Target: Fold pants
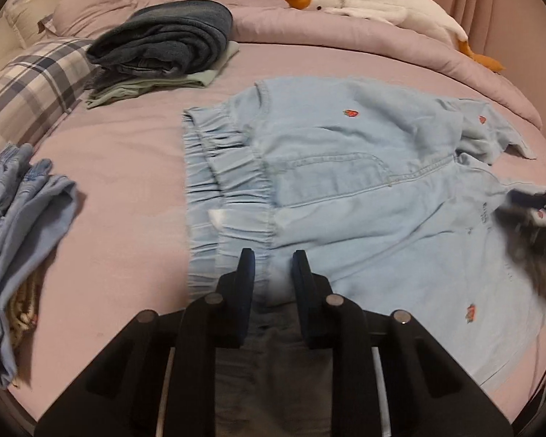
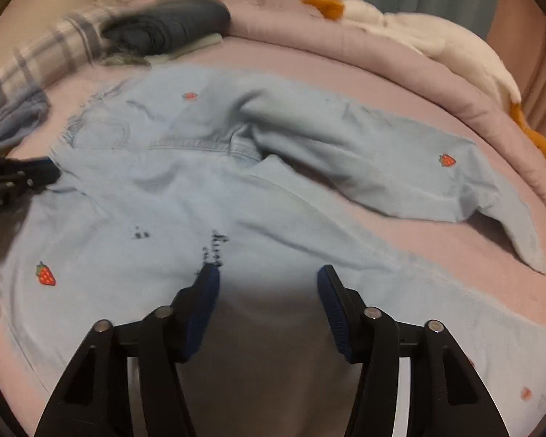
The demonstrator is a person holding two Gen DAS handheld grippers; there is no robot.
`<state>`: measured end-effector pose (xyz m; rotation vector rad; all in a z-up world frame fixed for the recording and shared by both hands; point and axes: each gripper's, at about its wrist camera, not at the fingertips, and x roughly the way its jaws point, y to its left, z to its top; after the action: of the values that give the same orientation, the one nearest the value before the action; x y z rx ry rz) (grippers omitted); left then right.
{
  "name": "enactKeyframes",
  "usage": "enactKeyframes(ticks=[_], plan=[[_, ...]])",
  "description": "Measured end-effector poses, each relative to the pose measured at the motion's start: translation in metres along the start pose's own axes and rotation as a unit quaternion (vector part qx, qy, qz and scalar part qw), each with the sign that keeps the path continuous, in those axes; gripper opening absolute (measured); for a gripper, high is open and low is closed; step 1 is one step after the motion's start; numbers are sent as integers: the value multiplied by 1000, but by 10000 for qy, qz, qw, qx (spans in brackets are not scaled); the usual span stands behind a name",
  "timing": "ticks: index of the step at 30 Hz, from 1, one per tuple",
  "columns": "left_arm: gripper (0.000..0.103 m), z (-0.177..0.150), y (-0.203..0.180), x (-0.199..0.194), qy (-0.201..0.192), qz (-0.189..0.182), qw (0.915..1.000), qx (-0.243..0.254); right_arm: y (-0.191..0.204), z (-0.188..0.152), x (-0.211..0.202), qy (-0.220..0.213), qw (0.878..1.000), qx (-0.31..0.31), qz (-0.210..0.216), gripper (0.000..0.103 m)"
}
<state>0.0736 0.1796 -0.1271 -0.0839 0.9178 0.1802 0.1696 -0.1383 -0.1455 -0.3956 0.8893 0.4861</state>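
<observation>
Light blue denim pants [image 1: 345,182] with small strawberry patches lie spread on the pink bed; they also show in the right wrist view [image 2: 185,189]. The elastic waistband [image 1: 222,182] faces left, and the far leg [image 2: 382,156] lies crumpled and bent. My left gripper [image 1: 272,260] hovers over the near end of the waistband with a gap between its jaws and nothing held. My right gripper [image 2: 267,276] is open wide over the near leg, empty. It appears blurred at the right edge of the left wrist view [image 1: 535,218]. The left gripper shows at the left edge of the right wrist view [image 2: 14,178].
A stack of folded dark jeans and green clothes [image 1: 163,47] sits at the back left. A plaid pillow [image 1: 29,87] lies left. More light blue garments [image 1: 22,225] lie at the left edge. A white goose plush [image 1: 367,3] rests on the rolled pink duvet [image 1: 345,40] behind.
</observation>
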Motion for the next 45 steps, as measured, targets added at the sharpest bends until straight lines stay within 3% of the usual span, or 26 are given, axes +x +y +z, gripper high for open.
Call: enactKeyframes(ticks=[3, 4, 5, 7, 9, 11, 13, 15, 18, 20, 22, 24, 26, 27, 30, 32, 38, 42, 43, 45], plan=[[27, 5, 9, -4, 81, -113, 9998, -146, -38, 0, -4, 353, 9960, 565, -591, 56], [32, 9, 8, -6, 61, -33, 9999, -150, -44, 2, -7, 354, 9950, 625, -692, 56], [45, 15, 5, -9, -34, 143, 9999, -92, -46, 6, -14, 238, 9951, 623, -724, 55], [51, 30, -2, -11, -275, -49, 9996, -56, -37, 15, -23, -27, 9979, 467, -442, 55], [51, 45, -6, -4, -258, -336, 9990, -115, -23, 27, -25, -267, 9993, 252, -62, 55], [51, 62, -15, 10, -265, -299, 9992, 26, -15, 33, -17, -315, 9992, 80, 239, 55], [51, 70, -19, 26, -134, -76, 9997, 189, 1, 39, 0, -204, 9991, -219, 297, 55], [54, 74, -15, 54, 405, 69, 9988, 283, 11, 38, 22, 120, 9988, -411, 242, 55], [53, 82, 3, 59, 477, -91, 9986, 187, 1, 41, 26, 329, 9972, -543, 397, 56], [51, 90, 11, 54, 436, -131, 9988, 199, -8, 48, 21, 516, 9965, -639, 138, 56], [58, 99, 17, 47, 226, 142, 9992, 308, -19, 54, 7, 507, 9934, -907, -477, 56], [67, 112, 26, 44, 0, 375, 9986, 381, -33, 68, -8, 269, 9941, -932, -485, 56], [67, 127, 38, 50, 14, 200, 9993, 310, -42, 86, -15, -46, 9945, -958, -411, 59], [67, 131, 40, 53, 45, 97, 9994, 342, -44, 95, -12, -120, 9940, -1002, -413, 64], [67, 145, 38, 62, 106, -38, 9978, 648, -55, 121, 10, -195, 9925, -1191, -183, 66], [67, 152, 41, 67, 203, -202, 9964, 798, -52, 145, 39, 27, 9910, -1333, -105, 66], [67, 161, 54, 89, 665, -882, 9874, 1129, -43, 170, 89, 402, 9821, -1838, 129, 66], [64, 158, 48, 107, 1114, -909, 9787, 1468, -49, 177, 123, 969, 9749, -1978, 317, 66], [62, 155, 47, 110, 1200, -878, 9765, 1559, -52, 177, 129, 1089, 9743, -1925, 437, 66], [42, 151, 44, 111, 1256, -1059, 9729, 1629, -63, 177, 136, 1140, 9770, -1645, 731, 67]])
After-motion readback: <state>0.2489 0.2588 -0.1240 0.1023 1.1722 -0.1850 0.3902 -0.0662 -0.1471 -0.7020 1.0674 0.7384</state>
